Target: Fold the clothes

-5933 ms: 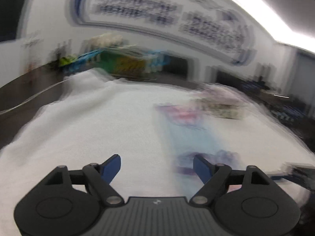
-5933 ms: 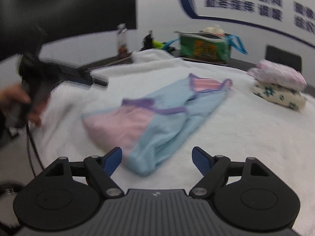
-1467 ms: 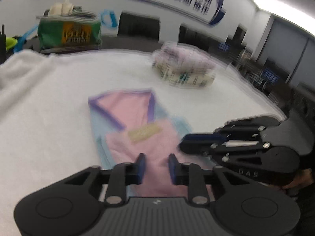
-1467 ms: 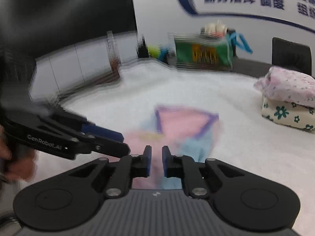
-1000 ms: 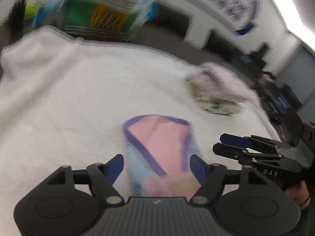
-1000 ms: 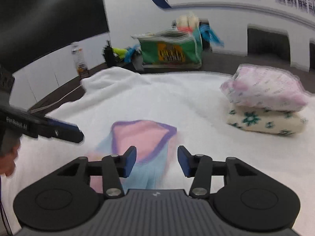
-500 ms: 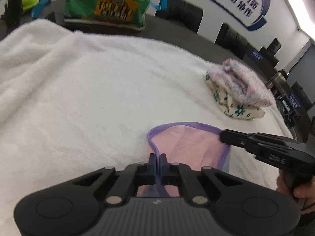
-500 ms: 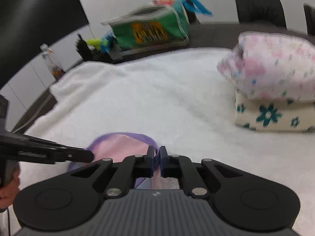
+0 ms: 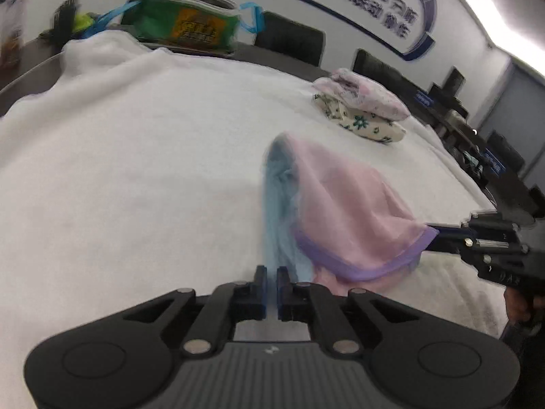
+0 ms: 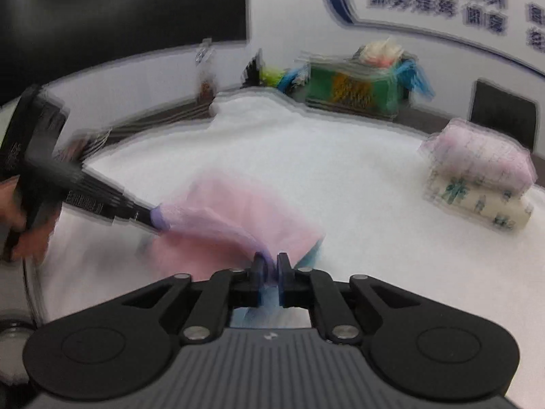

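Observation:
A pink and light-blue garment [image 9: 340, 204] with a purple hem lies partly lifted on the white towel-covered table [image 9: 136, 170]. My left gripper [image 9: 269, 274] is shut on its light-blue edge. My right gripper [image 9: 429, 235] comes in from the right, shut on the purple hem corner. In the right wrist view, the right gripper [image 10: 269, 262] pinches purple and blue cloth, and the garment [image 10: 238, 218] stretches left to the left gripper [image 10: 156, 218], which clamps the other purple corner. A hand [image 10: 30, 235] holds that gripper. The picture is blurred by motion.
A stack of two folded clothes [image 9: 361, 105], floral pink over cream, sits at the far right of the table [image 10: 340, 170]; it shows as the stack [image 10: 477, 173] in the right wrist view. A green bag [image 9: 184, 27] stands beyond the far edge. Dark chairs [image 9: 289, 41] line the wall.
A second ago both grippers stood open over the garment. They shut on its far purple hem and have lifted it and drawn it back toward the near edge.

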